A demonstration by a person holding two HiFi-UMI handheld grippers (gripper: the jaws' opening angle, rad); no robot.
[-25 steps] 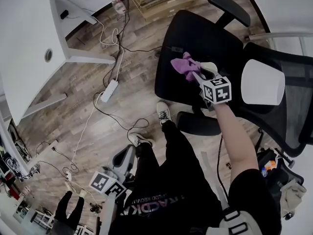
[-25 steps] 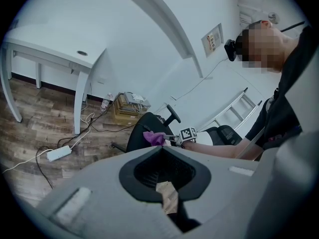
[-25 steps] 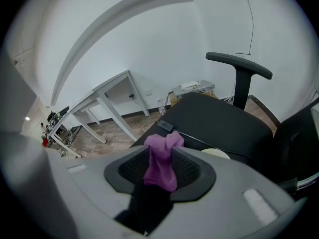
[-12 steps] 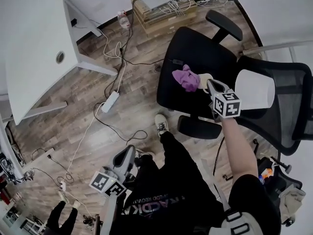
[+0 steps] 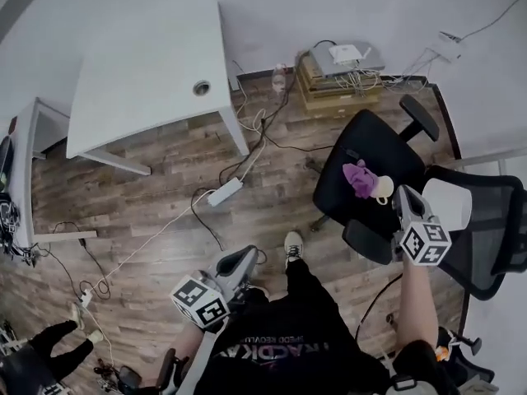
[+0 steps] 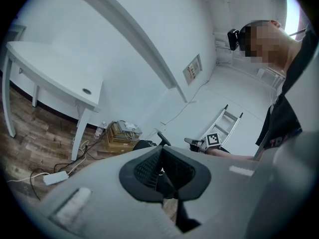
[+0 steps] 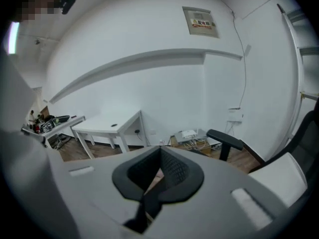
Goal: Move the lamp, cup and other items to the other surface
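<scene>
Right gripper [image 5: 403, 196], jaws pressed together on nothing, hangs at the edge of the black office chair's seat [image 5: 350, 151], where a purple cloth [image 5: 356, 178] and a cream cup [image 5: 382, 189] lie touching, with a white lampshade [image 5: 447, 204] just beside them on the mesh chair [image 5: 498, 229]. Left gripper [image 5: 249, 256], also closed and empty, sits low by the person's legs, well apart from the white desk [image 5: 148, 72], whose top shows only a cable hole. This fits either things set down on the chairs or things waiting to go to the desk; any further pick would first need the jaws parted.
</scene>
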